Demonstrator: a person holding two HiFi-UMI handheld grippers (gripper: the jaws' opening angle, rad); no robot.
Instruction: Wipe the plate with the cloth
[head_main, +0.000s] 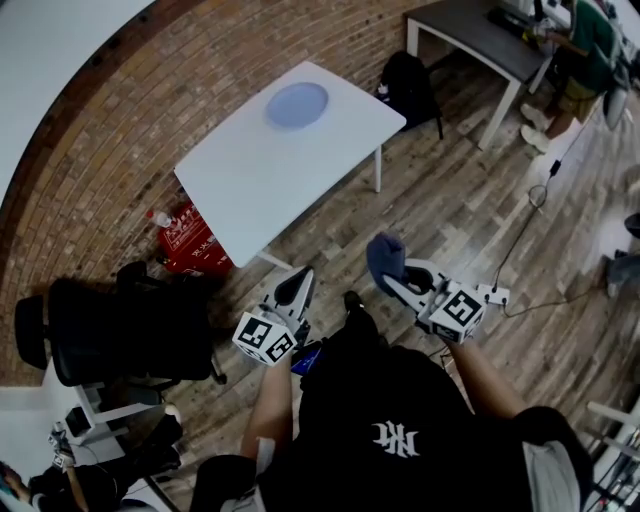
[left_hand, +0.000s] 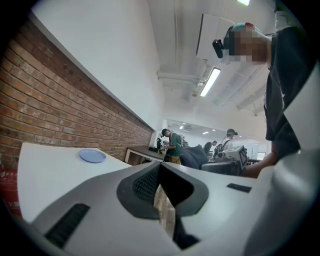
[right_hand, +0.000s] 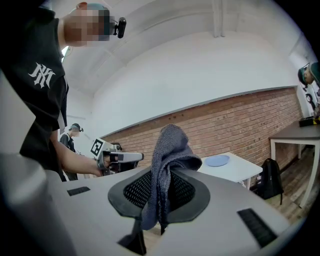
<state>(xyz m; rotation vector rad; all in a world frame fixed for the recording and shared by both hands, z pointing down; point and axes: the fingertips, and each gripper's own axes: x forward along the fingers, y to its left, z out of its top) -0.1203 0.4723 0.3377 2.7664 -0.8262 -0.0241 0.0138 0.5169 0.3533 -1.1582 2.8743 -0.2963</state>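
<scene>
Slippage risk: right gripper (head_main: 398, 278) pinches the grey-blue knitted cloth (head_main: 384, 254) by one fold. Left gripper (head_main: 299, 281) is clenched empty, so the round pale-blue plate (head_main: 297, 105), upper centre, may skid unbraced.

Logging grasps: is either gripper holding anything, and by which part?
The right gripper pinches the cloth by its bunched middle, a fold sticking out past the jaws. The left gripper holds nothing, jaws together.

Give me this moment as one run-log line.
phase: pre-wipe | right tool: shut on cloth | left tool: shut, empty | plate: on white table, untouched
</scene>
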